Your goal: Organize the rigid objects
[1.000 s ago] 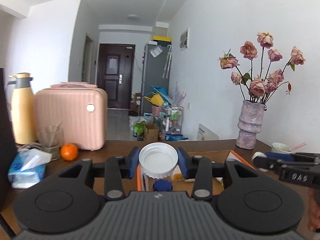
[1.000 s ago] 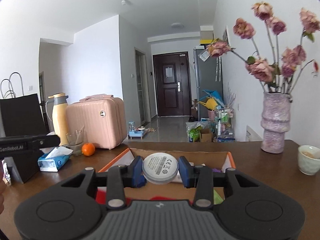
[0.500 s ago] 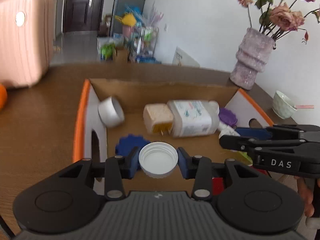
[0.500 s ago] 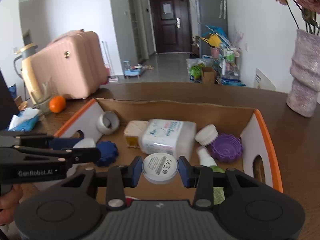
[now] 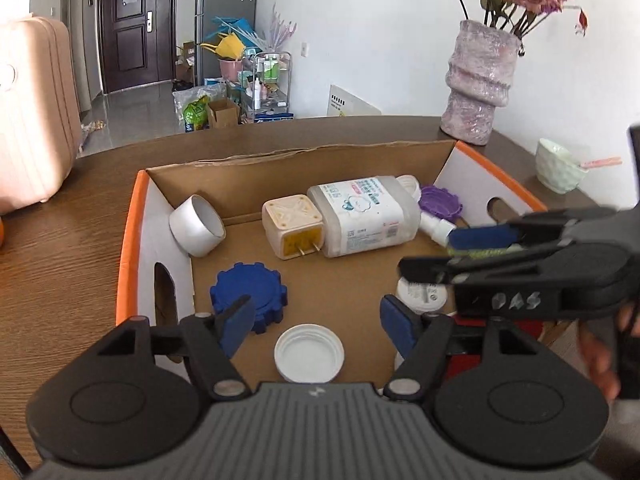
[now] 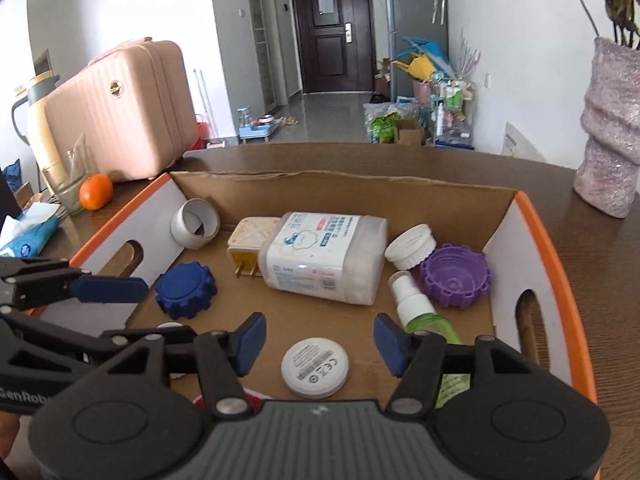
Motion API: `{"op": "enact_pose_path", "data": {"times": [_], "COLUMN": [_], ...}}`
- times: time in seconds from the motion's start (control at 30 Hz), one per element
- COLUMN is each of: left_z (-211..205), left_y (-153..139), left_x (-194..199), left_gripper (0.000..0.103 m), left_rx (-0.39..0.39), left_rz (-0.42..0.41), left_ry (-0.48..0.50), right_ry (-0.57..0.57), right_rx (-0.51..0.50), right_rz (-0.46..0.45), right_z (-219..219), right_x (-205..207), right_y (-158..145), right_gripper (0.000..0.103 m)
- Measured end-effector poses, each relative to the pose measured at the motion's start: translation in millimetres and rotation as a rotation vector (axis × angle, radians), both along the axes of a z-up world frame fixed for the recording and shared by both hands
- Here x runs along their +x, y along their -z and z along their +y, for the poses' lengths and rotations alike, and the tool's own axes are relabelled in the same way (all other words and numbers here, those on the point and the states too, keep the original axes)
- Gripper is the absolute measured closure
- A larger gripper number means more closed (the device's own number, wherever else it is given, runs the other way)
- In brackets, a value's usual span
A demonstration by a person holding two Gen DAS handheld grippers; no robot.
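Cardboard box [image 5: 472, 160] floor: white cap [image 5: 309, 353], white disc [image 6: 315, 367], both loose

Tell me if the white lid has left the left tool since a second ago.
Yes. The white lid now lies on the cardboard box floor, below the left tool, whose jaws just opened.

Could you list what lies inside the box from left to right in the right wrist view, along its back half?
Tape roll → plug adapter → bottle → white cap → purple lid.
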State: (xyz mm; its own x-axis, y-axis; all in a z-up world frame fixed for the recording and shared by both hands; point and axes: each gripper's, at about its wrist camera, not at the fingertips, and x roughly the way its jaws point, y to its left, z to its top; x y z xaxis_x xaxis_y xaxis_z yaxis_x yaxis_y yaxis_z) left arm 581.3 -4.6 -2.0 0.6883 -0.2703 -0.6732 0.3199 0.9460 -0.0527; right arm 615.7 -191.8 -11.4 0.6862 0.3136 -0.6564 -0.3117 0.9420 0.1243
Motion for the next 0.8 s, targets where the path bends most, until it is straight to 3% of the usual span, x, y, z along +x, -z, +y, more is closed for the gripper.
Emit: {"op": "enact_pose_path", "data": {"times": [0.1, 0.2, 0.37, 0.5, 0.63, 0.7, 0.8], "left_z": [-2, 3, 23, 31, 31, 28, 25], "left_y": [-5, -18, -50, -83, -110, -116, -112], "left_x": [-7, -32, -82, -123, -170, -198, -241], "left_gripper": [0.03, 0.023, 0.022, 0.018, 0.012, 0.002, 0.0], "left_rx": [0.035, 0.075, 0.047, 0.042, 0.004, 0.005, -0.006], "left_rz": [-0.027, -0.123, -0.193, -0.274, -0.341, -0.409, -0.545], "left_ry": [-0.02, -0.096, -0.179, -0.257, -0.254, -0.266, -0.3], "right_ry": [0.037, 0.1, 0.129, 0.123, 0.092, 0.079, 0.088], "right_rx": [0.005, 0.04, 0.078, 0.077, 0.088, 0.086, 0.074], "right_rz": [-0.047, -0.128, -0.164, -0.21, -0.274, -0.332, -0.452], "right_z": [-5, -15, -33, -41, -41, -40, -39], "right_x": [-6, -26, -64, -108, -159, -185, -224], "right_y": [-12, -29, -58, -85, -110, -119, -124], "right_gripper": [0.044, 0.044, 0.043, 0.034, 0.03, 0.021, 0.012]}}
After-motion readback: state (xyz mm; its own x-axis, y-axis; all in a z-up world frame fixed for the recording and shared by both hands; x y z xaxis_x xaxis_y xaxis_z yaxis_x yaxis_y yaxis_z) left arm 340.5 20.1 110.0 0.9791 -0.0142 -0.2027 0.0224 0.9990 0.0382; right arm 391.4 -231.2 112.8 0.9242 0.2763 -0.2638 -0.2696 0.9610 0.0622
